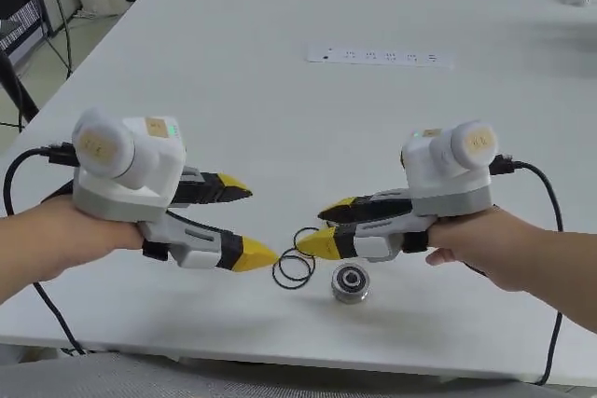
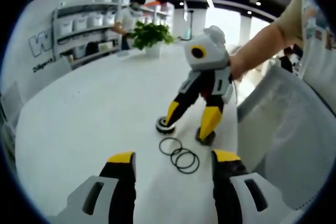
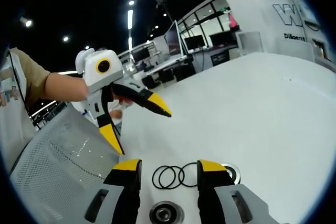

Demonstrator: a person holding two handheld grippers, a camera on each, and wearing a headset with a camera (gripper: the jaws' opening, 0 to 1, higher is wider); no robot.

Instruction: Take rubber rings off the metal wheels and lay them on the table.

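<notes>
Jaws apart on left gripper (image 1: 261, 223) and right gripper (image 1: 311, 229), flanking rubber rings (image 1: 292, 267) and metal wheel (image 1: 351, 281), power strip (image 1: 380, 56) beyond.

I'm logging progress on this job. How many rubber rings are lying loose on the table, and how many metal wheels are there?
Rubber rings, loose on the table: 3
Metal wheels: 2
Total: 5
</notes>
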